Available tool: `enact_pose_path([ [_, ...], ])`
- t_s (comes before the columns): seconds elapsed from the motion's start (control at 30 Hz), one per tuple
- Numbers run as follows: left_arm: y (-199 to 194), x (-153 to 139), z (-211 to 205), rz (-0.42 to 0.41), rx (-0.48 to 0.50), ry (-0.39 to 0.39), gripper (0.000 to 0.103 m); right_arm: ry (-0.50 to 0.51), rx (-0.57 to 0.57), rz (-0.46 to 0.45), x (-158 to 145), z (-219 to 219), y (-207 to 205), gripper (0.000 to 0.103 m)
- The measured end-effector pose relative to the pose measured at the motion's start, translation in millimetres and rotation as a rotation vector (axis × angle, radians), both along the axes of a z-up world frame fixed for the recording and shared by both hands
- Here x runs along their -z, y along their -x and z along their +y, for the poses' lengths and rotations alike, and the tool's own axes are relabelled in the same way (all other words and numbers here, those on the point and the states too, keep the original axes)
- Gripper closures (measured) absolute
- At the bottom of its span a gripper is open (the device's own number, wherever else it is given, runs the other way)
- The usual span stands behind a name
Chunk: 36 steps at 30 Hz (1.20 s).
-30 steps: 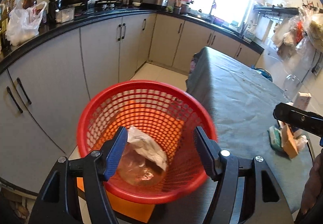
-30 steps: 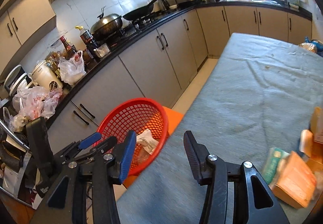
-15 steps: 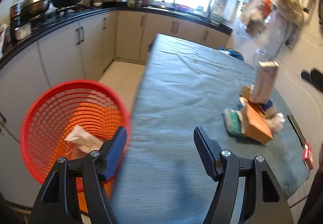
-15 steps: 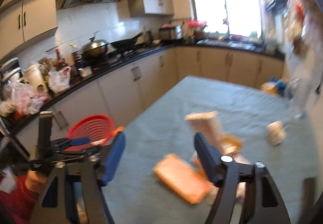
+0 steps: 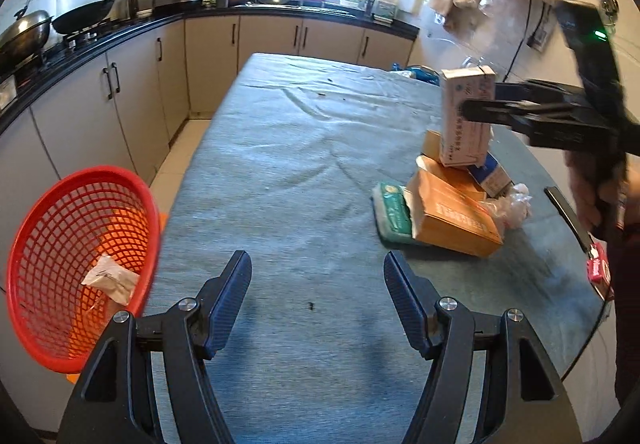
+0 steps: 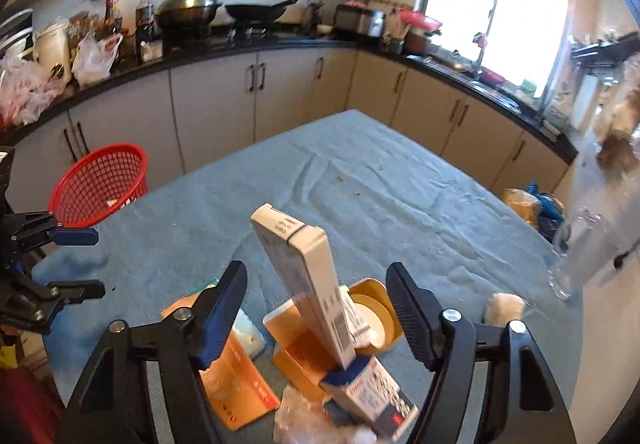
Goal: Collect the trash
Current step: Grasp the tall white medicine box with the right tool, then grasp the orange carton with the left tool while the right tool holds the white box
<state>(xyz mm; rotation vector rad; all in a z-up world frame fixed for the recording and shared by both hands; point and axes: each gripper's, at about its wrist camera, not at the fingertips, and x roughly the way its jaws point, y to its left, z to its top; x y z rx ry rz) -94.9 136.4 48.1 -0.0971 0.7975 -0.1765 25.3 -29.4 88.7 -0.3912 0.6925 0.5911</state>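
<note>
A red mesh basket (image 5: 52, 264) stands left of the table with a crumpled wrapper (image 5: 110, 278) inside; it also shows in the right wrist view (image 6: 100, 184). A trash pile lies on the table's right side: a tall white box (image 5: 466, 116) standing upright, an orange box (image 5: 452, 220), a green packet (image 5: 392, 212), a blue-white carton (image 6: 368, 392), crumpled plastic (image 5: 514, 206). My left gripper (image 5: 318, 304) is open and empty over the cloth. My right gripper (image 6: 316, 308) is open, its fingers either side of the white box (image 6: 308, 280), not touching.
The table (image 5: 288, 148) carries a grey-blue cloth. A clear glass (image 6: 576, 256) stands at its far right edge. A red item (image 5: 596, 268) and a dark strip (image 5: 568, 216) lie at the right edge. Kitchen cabinets (image 5: 120, 104) and a counter run along the left and back.
Both grippers swung from the basket toward the trash pile. The right gripper now straddles the upright white box. The basket slid to the left edge of the left wrist view.
</note>
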Motion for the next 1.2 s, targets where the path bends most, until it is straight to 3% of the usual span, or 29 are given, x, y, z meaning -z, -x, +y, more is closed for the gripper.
enact_pose_path([
  [0.07, -1, 1, -2, 0.003, 0.008, 0.000, 0.035, -0.010, -0.014, 0.066, 10, 2, -5, 0.075],
  [0.17, -2, 1, -7, 0.010, 0.022, 0.007, 0.035, -0.015, 0.015, 0.044, 13, -2, 4, 0.083],
  [0.5, -12, -7, -26, 0.024, 0.096, 0.079, 0.035, -0.332, 0.162, -0.024, -29, -50, 57, 0.088],
  [0.67, -26, -12, -43, 0.010, 0.187, 0.086, 0.035, -0.443, 0.166, -0.036, -40, -63, 81, 0.088],
  [0.77, -49, -11, -42, 0.071, 0.225, 0.167, 0.037, -0.486, 0.164, -0.028, -40, -70, 91, 0.088],
  [0.87, -74, -7, -45, 0.124, 0.252, 0.210, 0.051, -0.514, 0.168, -0.023, -37, -78, 97, 0.088],
  [0.93, -85, -1, -49, 0.162, 0.281, 0.239, 0.066, -0.527, 0.169, -0.014, -34, -82, 99, 0.088],
  [1.1, -95, 8, -59, 0.215, 0.295, 0.234, 0.083, -0.540, 0.187, -0.006, -28, -91, 102, 0.088],
  [1.2, -89, 3, -61, 0.191, 0.303, 0.235, 0.086, -0.544, 0.193, 0.006, -23, -94, 101, 0.088],
])
